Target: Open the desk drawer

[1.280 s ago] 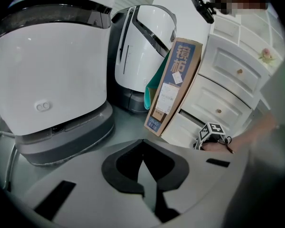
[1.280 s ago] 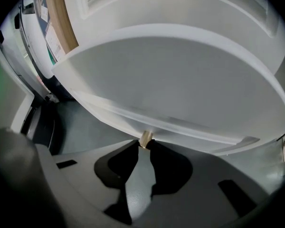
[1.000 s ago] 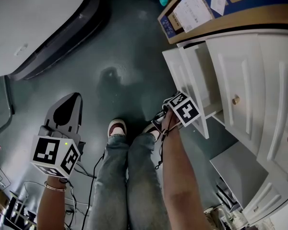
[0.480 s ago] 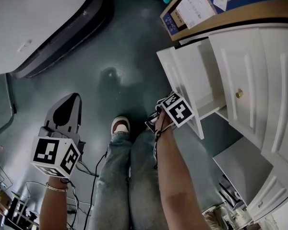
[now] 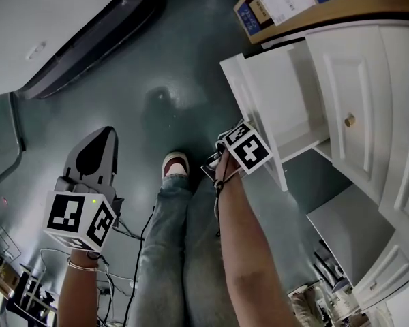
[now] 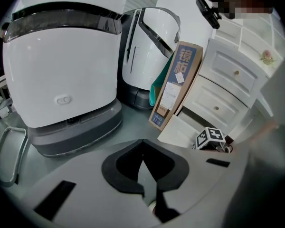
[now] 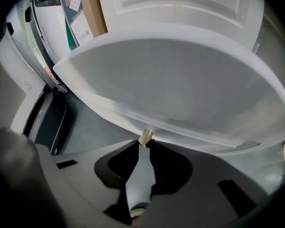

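The white desk drawer point(image 5: 286, 107) stands pulled out of the desk point(image 5: 358, 67), its front panel point(image 5: 253, 121) toward the floor side. My right gripper point(image 7: 145, 144) is shut on the drawer's small pale knob point(image 7: 145, 137), which is pinched between the black pads. In the head view only that gripper's marker cube point(image 5: 246, 148) shows at the drawer front; its jaws are hidden beneath it. My left gripper point(image 5: 106, 138) hangs over the floor at the lower left, far from the drawer. It is shut with nothing in it, its pad tips meeting in the left gripper view point(image 6: 142, 141).
A cardboard box point(image 5: 293, 5) leans by the desk above the drawer. A big white machine point(image 5: 48, 26) with a dark base fills the upper left. More desk drawers with brass knobs point(image 5: 350, 120) lie to the right. The person's legs point(image 5: 184, 251) stand between the grippers.
The drawer has slid further out of the desk, leftward in the head view, with my right gripper moving along on its knob. The left gripper has kept its place.
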### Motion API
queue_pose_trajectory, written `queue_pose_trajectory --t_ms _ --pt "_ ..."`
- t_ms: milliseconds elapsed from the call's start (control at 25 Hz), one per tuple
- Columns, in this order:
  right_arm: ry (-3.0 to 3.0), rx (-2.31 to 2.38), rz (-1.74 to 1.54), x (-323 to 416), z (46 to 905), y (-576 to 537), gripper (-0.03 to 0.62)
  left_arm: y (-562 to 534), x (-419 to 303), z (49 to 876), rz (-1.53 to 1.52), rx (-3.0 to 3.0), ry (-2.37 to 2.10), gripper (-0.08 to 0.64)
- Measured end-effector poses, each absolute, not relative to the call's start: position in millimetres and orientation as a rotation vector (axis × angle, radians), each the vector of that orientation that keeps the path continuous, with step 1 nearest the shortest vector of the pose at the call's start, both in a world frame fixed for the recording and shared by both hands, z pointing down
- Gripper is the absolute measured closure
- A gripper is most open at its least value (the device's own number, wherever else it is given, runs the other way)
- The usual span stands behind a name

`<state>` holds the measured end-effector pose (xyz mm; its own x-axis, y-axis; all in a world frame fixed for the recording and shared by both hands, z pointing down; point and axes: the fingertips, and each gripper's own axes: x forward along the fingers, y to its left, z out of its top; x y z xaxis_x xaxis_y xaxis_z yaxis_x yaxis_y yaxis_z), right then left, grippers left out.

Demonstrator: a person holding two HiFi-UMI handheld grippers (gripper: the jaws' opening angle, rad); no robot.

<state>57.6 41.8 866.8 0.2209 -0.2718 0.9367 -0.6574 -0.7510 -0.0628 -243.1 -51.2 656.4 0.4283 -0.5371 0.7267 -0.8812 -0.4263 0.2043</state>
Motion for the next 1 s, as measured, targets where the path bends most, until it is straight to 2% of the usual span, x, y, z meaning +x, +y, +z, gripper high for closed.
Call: queue_pose_trajectory --t_ms 760,1000 --pt "-0.963 2.044 1.520 35.4 865.1 48.2 0.498 -49.9 -226.4 644.1 0.775 2.095 -1.198 0.543" --pt "-1.015 1.992 1.511 28.6 843.6 55.2 0.463 -39.5 -217.3 624.4 0.778 2.096 -1.173 0.543"
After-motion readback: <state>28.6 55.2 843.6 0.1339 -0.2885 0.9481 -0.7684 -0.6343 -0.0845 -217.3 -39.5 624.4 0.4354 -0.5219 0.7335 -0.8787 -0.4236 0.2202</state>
